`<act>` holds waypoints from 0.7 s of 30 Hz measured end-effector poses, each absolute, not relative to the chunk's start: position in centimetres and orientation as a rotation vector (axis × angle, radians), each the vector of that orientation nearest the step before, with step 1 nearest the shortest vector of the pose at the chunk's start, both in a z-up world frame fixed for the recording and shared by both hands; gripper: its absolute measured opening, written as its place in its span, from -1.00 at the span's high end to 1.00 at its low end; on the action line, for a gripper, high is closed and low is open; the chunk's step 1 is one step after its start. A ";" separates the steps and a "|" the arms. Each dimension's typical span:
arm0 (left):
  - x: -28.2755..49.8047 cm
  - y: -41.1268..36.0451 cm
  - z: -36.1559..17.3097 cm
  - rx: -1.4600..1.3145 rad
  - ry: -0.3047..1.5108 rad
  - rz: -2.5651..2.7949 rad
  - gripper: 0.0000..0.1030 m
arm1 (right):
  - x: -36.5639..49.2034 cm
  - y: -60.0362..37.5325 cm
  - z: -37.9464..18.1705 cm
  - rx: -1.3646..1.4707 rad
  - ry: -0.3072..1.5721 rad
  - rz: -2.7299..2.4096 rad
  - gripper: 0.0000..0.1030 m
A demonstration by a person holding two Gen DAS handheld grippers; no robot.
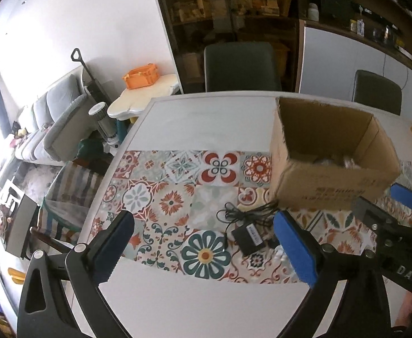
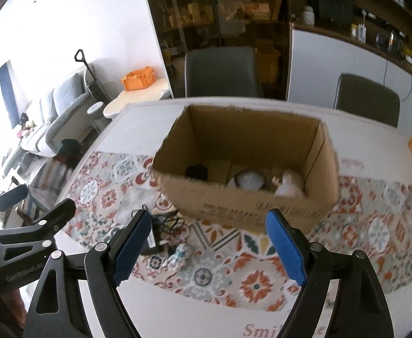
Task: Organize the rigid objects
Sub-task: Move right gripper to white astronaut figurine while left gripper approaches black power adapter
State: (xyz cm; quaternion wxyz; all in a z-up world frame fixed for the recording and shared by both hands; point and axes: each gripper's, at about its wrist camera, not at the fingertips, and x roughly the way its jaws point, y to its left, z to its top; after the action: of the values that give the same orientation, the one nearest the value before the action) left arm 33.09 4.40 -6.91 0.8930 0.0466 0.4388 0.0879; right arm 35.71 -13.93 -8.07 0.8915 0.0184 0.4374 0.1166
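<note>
Both tongs gape empty over the tiled-pattern table point(image 1: 177, 124); a sofa point(image 1: 56, 109), perhaps grey, beyond.

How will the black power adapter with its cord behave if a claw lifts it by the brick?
The power adapter looks like a rigid, boxy brick, so it probably grips firmly and won't roll. Its cord lies in a loose tangle, so it will likely dangle and may snag the cardboard box beside it.

Left tool point(image 1: 203, 242) empty, jaws wide apart; right tool point(image 2: 210, 246) likewise, both angled down.
</note>
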 end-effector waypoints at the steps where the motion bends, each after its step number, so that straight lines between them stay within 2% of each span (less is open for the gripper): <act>1: 33.0 4.7 -7.3 0.098 0.914 0.184 -0.96 | 35.6 -13.7 -8.5 0.041 0.918 0.242 -0.61; 21: 34.6 8.7 -17.7 0.108 1.101 0.115 -0.96 | 36.6 -7.8 -19.6 0.036 1.180 0.207 -0.34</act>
State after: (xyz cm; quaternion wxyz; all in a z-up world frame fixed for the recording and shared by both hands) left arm 34.62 8.75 -17.73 0.8493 0.0511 0.5225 0.0547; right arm 36.56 -7.78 -19.56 0.8256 0.0167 0.5554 0.0976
